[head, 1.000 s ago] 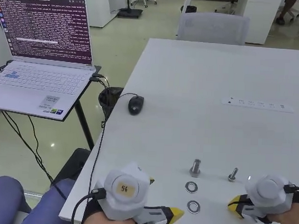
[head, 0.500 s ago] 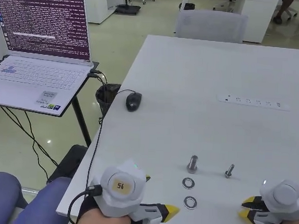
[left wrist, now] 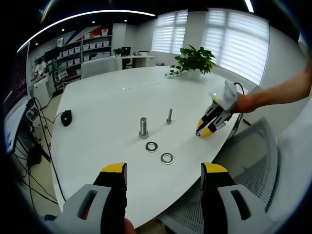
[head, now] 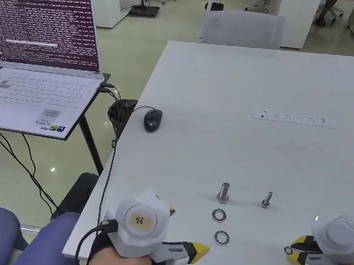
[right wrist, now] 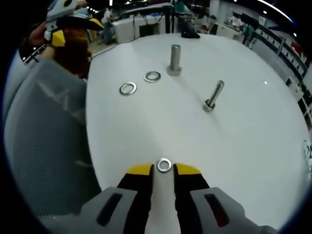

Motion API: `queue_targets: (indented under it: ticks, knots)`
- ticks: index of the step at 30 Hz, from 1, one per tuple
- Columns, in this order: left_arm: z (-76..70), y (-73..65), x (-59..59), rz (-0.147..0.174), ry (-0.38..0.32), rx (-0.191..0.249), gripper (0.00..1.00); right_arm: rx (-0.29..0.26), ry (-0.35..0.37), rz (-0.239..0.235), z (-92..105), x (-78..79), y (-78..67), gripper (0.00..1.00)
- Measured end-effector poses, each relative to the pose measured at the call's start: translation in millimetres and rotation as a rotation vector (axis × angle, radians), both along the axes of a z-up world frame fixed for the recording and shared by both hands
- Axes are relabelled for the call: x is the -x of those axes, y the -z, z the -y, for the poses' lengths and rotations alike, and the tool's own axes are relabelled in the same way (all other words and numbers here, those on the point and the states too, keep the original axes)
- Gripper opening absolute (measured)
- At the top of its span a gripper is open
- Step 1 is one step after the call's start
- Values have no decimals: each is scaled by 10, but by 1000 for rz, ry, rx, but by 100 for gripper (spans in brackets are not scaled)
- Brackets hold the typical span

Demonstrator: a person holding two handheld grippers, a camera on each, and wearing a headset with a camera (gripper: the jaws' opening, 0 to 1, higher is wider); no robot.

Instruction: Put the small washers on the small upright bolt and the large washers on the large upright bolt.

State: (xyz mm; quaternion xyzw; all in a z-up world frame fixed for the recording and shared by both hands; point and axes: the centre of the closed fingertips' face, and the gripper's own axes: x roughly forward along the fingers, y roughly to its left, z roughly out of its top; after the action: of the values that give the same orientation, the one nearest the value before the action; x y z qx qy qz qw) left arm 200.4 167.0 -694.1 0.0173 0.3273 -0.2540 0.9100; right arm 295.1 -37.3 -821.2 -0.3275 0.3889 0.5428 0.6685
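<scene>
The left gripper (left wrist: pixel 165 169) hovers at the near edge of the table (head: pixel 236 88), its jaws spread wide with nothing between them. Just right of it in the head view, the near large washer (head: pixel 221 237) and the far large washer (head: pixel 219 215) lie flat and apart, in front of the large bolt (head: pixel 223 192), which stands on its head. The small bolt (head: pixel 266 199) stands apart to that bolt's right. Further right, the small washer (head: pixel 288 250) lies at the tips of the right gripper (right wrist: pixel 164 169), whose narrow jaws bracket it; I cannot tell whether they already pinch it. The washer looks thin, stiff, light and slick on the smooth top, so I would grip it squarely across its outer rim, lest it squirt free
</scene>
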Motion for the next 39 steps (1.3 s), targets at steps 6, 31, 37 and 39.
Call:
queue_targets:
  ticks: [6,31,37,39]
  knots:
    - [-20,-6,13,0,-8,-4,61,60,-84,-14,25,8,7,18]
    - [80,-5,-41,-2,4,-3,60,31,-94,-10,16,13,19,16]
    - [81,14,-24,-7,-2,-3,60,32,-114,-4,9,21,15,16]
    - [85,16,-25,-7,-2,-2,60,32,-117,-7,7,21,15,16]
